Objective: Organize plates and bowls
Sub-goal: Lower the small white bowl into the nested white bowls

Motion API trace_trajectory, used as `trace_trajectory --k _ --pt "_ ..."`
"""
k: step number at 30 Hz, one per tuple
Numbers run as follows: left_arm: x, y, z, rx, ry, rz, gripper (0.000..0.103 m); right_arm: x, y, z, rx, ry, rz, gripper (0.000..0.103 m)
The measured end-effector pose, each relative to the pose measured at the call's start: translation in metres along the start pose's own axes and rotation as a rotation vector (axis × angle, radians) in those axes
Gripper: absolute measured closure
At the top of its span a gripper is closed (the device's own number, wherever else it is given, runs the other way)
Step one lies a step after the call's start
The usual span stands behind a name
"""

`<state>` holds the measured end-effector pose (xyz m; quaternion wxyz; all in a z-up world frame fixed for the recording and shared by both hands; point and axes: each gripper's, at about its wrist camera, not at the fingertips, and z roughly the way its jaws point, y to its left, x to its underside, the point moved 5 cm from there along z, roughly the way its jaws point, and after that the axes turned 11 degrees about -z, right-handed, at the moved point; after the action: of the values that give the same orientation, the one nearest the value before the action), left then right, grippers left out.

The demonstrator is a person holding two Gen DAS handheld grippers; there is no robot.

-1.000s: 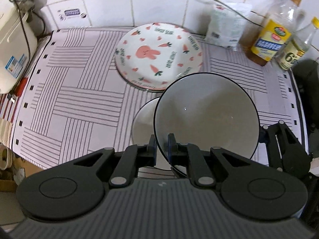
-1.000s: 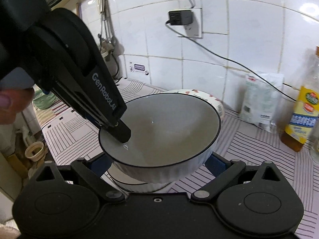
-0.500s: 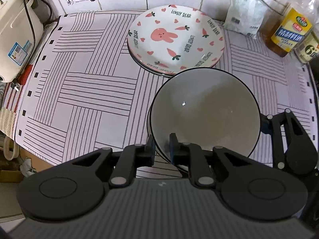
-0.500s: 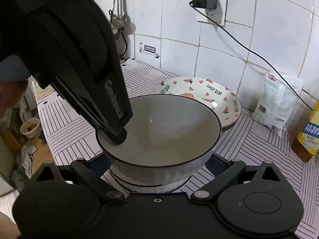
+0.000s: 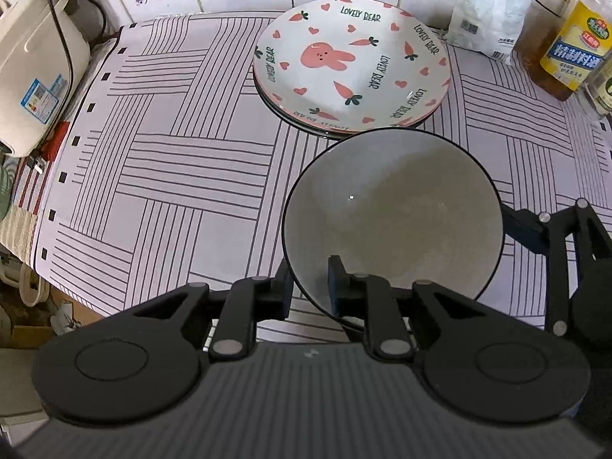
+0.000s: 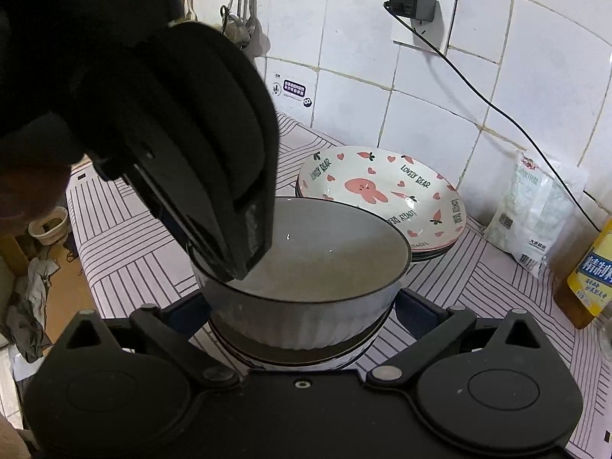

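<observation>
Left wrist view: bowl nesting onto the stack.
Left gripper (image 5: 310, 287) pinches the near-left rim of the grey bowl (image 5: 394, 206); lower bowl (image 6: 298, 357) sits directly beneath; right gripper (image 6: 302, 308) straddles the bowl wide, contact unclear; plates (image 5: 350, 63) behind.

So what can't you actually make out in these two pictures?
- How many bowls sit under the top bowl: right wrist view, only a dark rim shows below it.
- How many plates lie under the rabbit plate: both views, only edges peek out.
- Right gripper fingertips: hidden behind the bowl.
- Oil bottle top: cut off by the left wrist view's edge.
- Left gripper pinches the rim.
</observation>
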<state>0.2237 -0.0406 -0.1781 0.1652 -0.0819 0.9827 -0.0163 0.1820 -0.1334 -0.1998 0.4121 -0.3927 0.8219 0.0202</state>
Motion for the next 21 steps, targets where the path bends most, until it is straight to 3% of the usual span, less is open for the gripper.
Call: trace_trajectory --k 14,18,21 --pt "0.007 0.002 0.005 0.0 -0.032 -0.011 0.086 0.0 0.015 -0.001 0.054 0.03 -0.055 0.0" --pt "0.008 0.0 0.007 -0.01 -0.044 0.02 0.086 0.001 0.014 -0.001 0.06 0.043 -0.004 0.0" --pt "0.01 0.003 0.0 0.032 -0.032 0.01 0.084 0.002 0.013 -0.001 0.067 0.062 0.037 0.0"
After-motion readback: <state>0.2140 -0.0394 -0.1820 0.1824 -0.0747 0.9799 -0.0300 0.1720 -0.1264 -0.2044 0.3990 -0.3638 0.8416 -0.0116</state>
